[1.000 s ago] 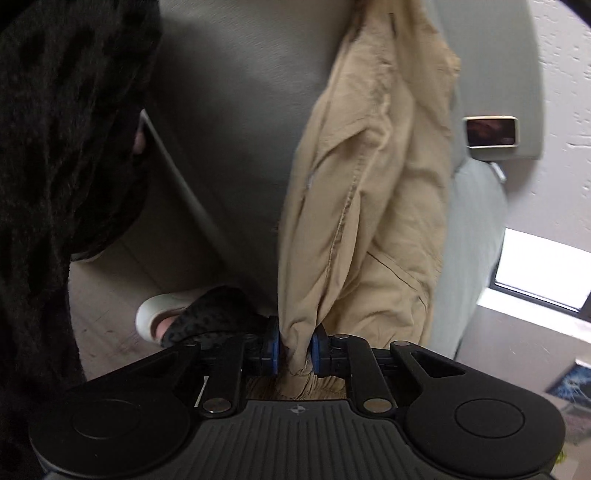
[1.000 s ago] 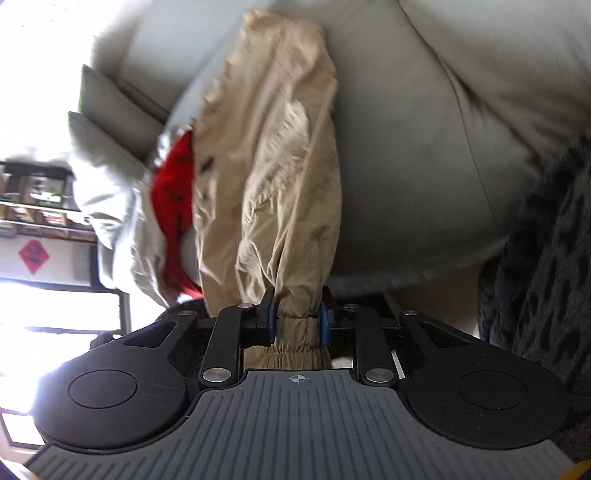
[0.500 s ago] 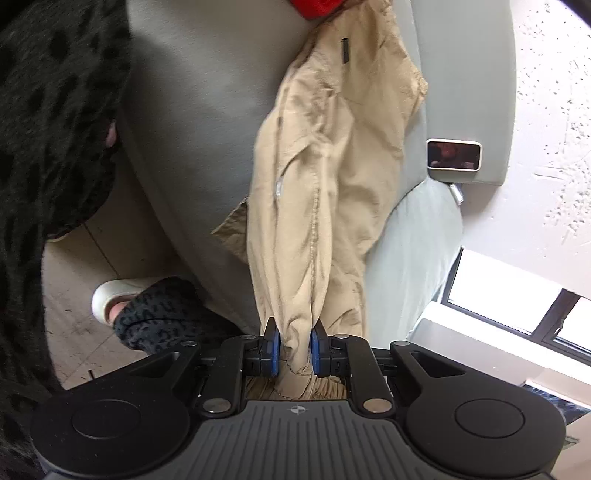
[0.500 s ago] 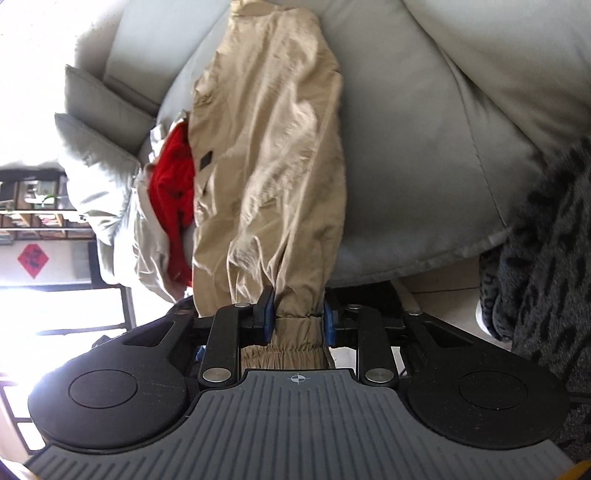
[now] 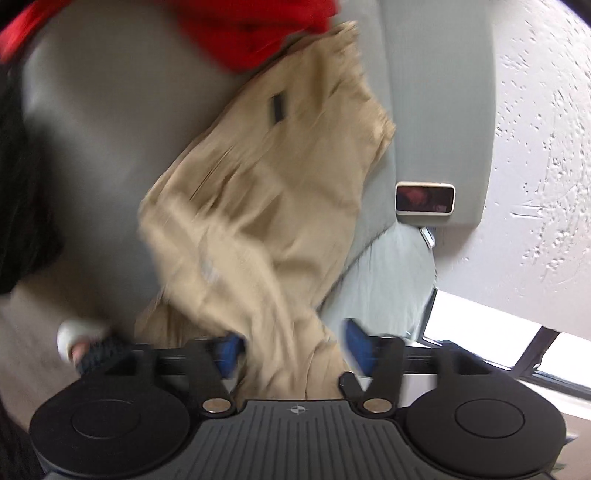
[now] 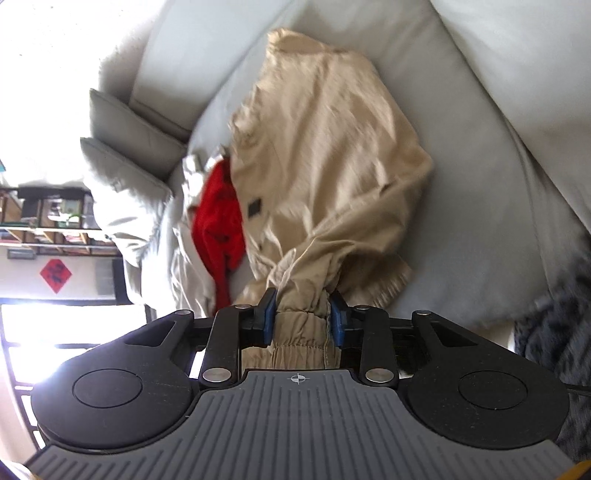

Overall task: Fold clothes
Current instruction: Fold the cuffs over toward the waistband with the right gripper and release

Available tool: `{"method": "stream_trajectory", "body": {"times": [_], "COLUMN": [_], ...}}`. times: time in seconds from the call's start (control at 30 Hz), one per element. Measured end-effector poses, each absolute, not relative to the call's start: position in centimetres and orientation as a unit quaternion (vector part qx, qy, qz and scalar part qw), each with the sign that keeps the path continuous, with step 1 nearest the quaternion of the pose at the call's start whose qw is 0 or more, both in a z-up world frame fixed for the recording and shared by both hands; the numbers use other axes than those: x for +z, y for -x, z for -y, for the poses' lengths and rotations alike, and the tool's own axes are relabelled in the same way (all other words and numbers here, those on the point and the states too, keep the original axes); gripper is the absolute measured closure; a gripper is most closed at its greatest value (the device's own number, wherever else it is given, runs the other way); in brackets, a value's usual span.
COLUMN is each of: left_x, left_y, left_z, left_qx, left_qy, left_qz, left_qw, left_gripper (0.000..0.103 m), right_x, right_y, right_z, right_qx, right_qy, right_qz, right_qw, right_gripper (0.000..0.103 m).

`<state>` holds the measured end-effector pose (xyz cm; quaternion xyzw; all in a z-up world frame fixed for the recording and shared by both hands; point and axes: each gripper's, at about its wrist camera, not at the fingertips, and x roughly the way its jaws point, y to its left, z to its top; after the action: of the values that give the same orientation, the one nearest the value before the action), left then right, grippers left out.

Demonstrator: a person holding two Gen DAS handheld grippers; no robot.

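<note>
A pair of tan trousers (image 5: 266, 206) with elastic cuffs lies crumpled on a grey sofa seat (image 5: 122, 140). In the left wrist view my left gripper (image 5: 291, 347) stands open, its blue pads (image 5: 355, 341) wide apart, and the cloth runs loosely between them. In the right wrist view the trousers (image 6: 332, 155) are bunched on the sofa cushion (image 6: 476, 206). My right gripper (image 6: 303, 321) is shut on a gathered elastic cuff, which fills the gap between the pads. Both views are blurred by motion.
A red garment (image 6: 219, 218) and a pale one (image 6: 184, 258) lie beside the trousers, the red one (image 5: 255, 29) also showing at the top of the left view. A person's dark spotted sleeve (image 6: 554, 321) and a shoe (image 5: 79, 334) are close. A white wall (image 5: 535, 129) and a window (image 5: 498, 332) lie to the right.
My left gripper has opened and let the trousers go slack. The trousers, held stretched before, have dropped and bunched onto the sofa seat. The right gripper still holds its cuff.
</note>
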<state>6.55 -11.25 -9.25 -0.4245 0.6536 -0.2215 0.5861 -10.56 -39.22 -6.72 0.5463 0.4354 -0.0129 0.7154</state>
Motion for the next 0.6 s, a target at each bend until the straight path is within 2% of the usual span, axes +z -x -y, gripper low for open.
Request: {"method": "stream_trajectory", "body": {"times": [0.03, 0.13, 0.2, 0.27, 0.37, 0.4, 0.6], "left_x": [-8.9, -7.6, -6.5, -5.3, -3.3, -3.4, -3.7], "left_y": [-7.8, -10.4, -11.2, -11.3, -10.2, -9.6, -5.6], "left_z": [11.8, 13.0, 13.1, 12.7, 11.5, 11.6, 12.8], "left_qx": [-0.228, -0.254, -0.281, -0.314, -0.372, -0.385, -0.460], "left_qy": [0.412, 0.378, 0.350, 0.317, 0.256, 0.235, 0.109], "left_qz": [-0.645, -0.617, -0.589, -0.554, -0.476, -0.474, -0.453], "left_qw": [0.602, 0.642, 0.672, 0.703, 0.755, 0.757, 0.756], "left_gripper": [0.023, 0.021, 0.021, 0.022, 0.023, 0.023, 0.041], "right_x": [-6.7, -7.1, -7.6, -8.4, -9.6, -10.0, -11.4], "right_y": [9.8, 7.0, 5.2, 3.9, 2.6, 2.2, 0.0], "right_z": [39.5, 40.3, 41.1, 41.8, 42.6, 42.8, 42.9], "right_qx": [-0.017, -0.034, -0.046, -0.051, -0.038, -0.035, -0.040], "right_qy": [-0.549, -0.558, -0.566, -0.587, -0.629, -0.639, -0.655], "right_qz": [-0.430, -0.402, -0.380, -0.354, -0.330, -0.325, -0.321], "right_qw": [0.717, 0.725, 0.730, 0.727, 0.703, 0.697, 0.682], "right_gripper": [0.068, 0.063, 0.051, 0.044, 0.040, 0.040, 0.035]}}
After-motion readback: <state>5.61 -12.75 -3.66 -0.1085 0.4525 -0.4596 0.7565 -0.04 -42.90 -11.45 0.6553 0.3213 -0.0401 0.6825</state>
